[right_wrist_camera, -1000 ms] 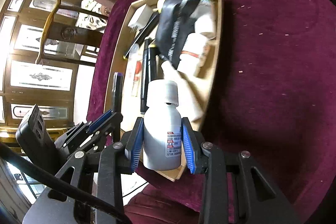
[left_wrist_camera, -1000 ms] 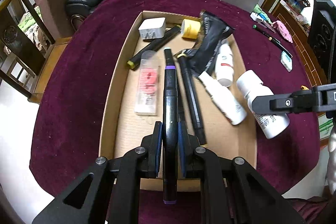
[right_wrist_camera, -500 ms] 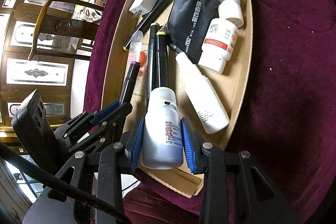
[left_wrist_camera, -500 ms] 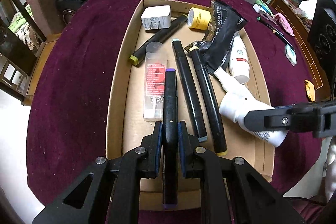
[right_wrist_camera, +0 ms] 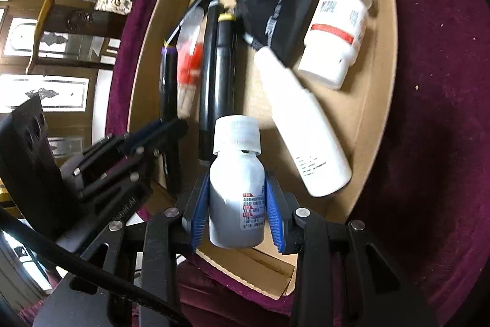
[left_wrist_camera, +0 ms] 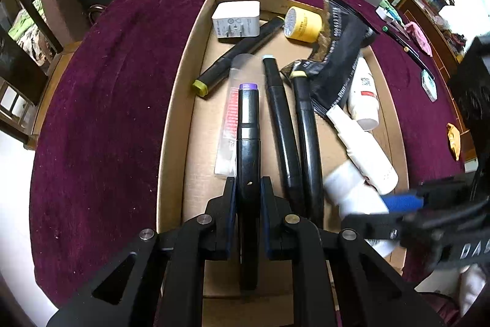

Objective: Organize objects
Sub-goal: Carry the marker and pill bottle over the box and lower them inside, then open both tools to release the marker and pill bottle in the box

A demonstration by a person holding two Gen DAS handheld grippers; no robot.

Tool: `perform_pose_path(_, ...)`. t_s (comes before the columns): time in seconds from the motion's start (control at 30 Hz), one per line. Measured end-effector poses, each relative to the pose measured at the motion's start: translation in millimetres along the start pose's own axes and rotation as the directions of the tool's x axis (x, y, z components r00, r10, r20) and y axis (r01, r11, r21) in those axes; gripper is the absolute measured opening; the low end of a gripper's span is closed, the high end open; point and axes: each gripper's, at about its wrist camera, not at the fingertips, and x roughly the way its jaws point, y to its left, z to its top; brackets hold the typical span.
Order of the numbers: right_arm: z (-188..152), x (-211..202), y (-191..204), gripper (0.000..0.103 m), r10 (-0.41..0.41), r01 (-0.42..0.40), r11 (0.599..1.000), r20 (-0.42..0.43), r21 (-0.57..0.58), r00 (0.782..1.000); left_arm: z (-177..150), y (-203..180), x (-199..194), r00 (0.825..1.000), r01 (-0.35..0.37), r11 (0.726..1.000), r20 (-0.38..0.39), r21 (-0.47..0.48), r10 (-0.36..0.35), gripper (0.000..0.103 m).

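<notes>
Change: both grippers sit lower over the cardboard box (left_wrist_camera: pixel 171 124) than a second ago; its contents fill more of both views.
Bottle then and now: earlier it hung above the box's near right rim; now it is inside that rim.
Left gripper (left_wrist_camera: pixel 248 195): clenched on the purple-tipped marker (left_wrist_camera: pixel 248 124), which runs straight out between the pads.
Marker's place: over the box floor, overlapping the clear tube (left_wrist_camera: pixel 234 115), left of two black markers (left_wrist_camera: pixel 291 131).
Right gripper (right_wrist_camera: pixel 237 207): pads pressed on the white bottle (right_wrist_camera: pixel 236 173), cap pointing away from the gripper.
Bottle's place: at the box's near end, beside the long white bottle (right_wrist_camera: pixel 301 118).
</notes>
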Motion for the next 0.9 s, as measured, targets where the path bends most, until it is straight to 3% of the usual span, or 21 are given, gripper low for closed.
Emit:
perform_pose_path(0.5,-8,15,6,0.033,-0.051,0.049,0.998,-0.042,-0.048,0.998,0,6,2,1.0,0.002,1.0,0.013,-0.03,-0.001,0.012)
perform_pose_path(0.77,-11,19,15,0.039,-0.083,0.079,0.993,-0.041,-0.087,0.996,-1,8,1,1.0,-0.015,0.999,0.018,-0.044,0.015,0.013)
perform_pose_path(0.9,-10,19,16,0.043,-0.081,0.077,0.993,-0.041,-0.089,0.996,1,7,1,1.0,-0.019,0.999,0.016,-0.047,0.02,0.034)
